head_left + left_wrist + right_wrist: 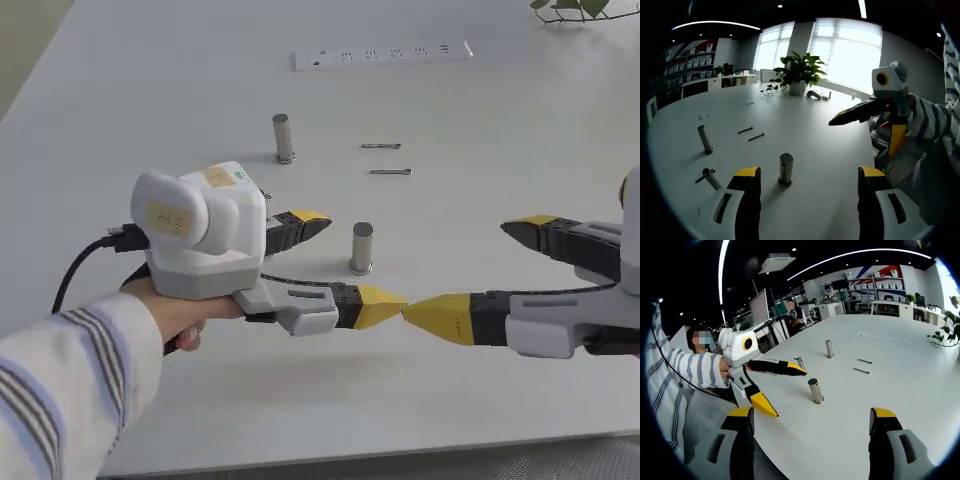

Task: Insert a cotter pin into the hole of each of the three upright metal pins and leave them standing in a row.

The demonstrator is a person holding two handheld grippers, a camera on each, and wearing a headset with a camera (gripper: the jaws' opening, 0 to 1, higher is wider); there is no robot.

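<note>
My left gripper and right gripper are both spread wide and empty, near tips almost touching. A metal pin stands upright beyond my left jaws; two cotter pins lie farther off

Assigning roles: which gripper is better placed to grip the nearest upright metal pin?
Left, probably: the metal pin stands ahead between the open jaws of the left gripper; the right gripper is farther off.

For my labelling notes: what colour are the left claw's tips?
Yellow fingertips; the head view shows them best.
</note>
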